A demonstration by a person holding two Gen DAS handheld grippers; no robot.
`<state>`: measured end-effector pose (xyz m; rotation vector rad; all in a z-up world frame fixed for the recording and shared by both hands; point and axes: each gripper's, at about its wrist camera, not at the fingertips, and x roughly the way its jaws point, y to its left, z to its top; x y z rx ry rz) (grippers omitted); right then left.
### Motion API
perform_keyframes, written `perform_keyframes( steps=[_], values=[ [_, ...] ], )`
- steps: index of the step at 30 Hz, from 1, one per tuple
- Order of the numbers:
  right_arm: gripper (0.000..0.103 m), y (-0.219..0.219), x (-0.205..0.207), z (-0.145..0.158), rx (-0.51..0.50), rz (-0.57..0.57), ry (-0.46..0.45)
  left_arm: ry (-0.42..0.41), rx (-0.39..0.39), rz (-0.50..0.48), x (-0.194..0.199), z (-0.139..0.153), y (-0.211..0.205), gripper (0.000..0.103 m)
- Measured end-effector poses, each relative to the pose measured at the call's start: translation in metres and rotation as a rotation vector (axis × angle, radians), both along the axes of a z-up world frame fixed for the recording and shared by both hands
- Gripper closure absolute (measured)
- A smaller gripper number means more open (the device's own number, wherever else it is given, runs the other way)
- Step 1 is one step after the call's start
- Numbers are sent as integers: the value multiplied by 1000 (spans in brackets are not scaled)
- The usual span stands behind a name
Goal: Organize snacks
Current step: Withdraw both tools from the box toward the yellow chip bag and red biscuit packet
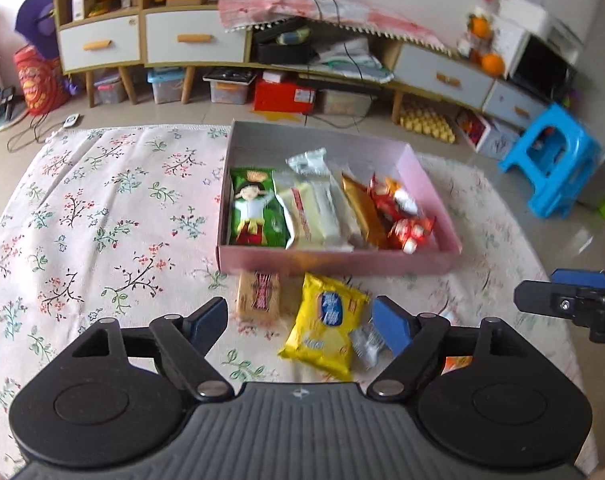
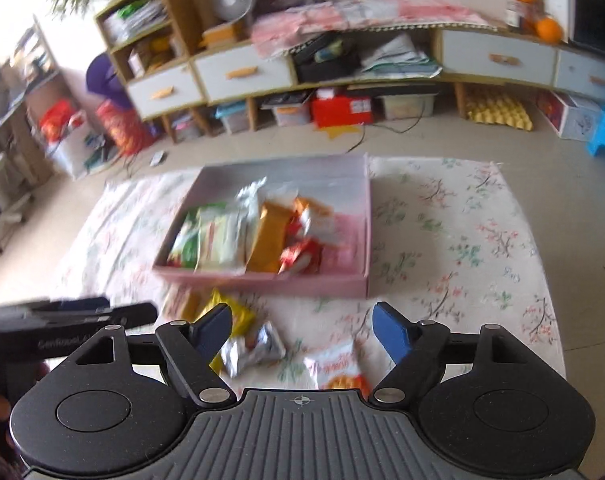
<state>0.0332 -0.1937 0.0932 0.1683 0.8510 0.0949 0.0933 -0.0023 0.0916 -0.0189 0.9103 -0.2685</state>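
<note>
Desk (image 1: 82, 208) under a floral cloth fills most of both views; tiled floor and a long low cabinet (image 1: 190, 36) with white drawers lie beyond it.

Pink box (image 1: 342, 262) sits open on the cloth, toward the far edge. Packed inside in a row: green packet (image 1: 251, 212) at the left end, pale cream packets (image 1: 318, 216) beside it, a gold packet (image 1: 362, 208), then red wrapped snacks (image 1: 406, 216) at the right end. The right part of the box floor is bare.

Loose snacks lie on the cloth just in front of the box's near wall. Tan packet (image 1: 259, 294) nearly touches that wall. Yellow packet (image 1: 326, 324) lies beside it, tilted. Small silver packet (image 2: 254, 346) rests against the yellow one's right side. White and orange packet (image 2: 336, 368) lies nearest me, to the right of the silver one.

My left gripper (image 1: 300, 320) hangs over the yellow packet, jaws spread wide, holding nothing, pads clear of everything.

My right gripper (image 2: 302, 326) hangs between the silver packet and the white and orange one, jaws also wide, holding nothing.

Right view is blurred; labels unreadable.
</note>
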Motion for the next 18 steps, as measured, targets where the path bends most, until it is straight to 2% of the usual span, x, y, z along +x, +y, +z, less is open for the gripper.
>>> perform_keyframes(
  steps=[2, 4, 6, 9, 13, 18],
  values=[
    [24, 3, -4, -6, -56, -9, 8, 21, 26, 0, 5, -9, -1, 26],
    [24, 3, -8, -10, -81, -10, 13, 53, 14, -6, 11, -16, 1, 26],
    [22, 1, -9, -13, -61, -4, 24, 60, 9, -21, 14, -20, 0, 24],
    [17, -1, -7, -22, -47, 2, 52, 46, 55, -34, 14, -26, -7, 23],
    [17, 2, 3, -46, -37, -2, 149, 54, 57, -31, 14, -34, -9, 23],
    [17, 10, 6, -60, -25, 25, 196, 41, 63, -66, 10, -42, -13, 23]
  ],
)
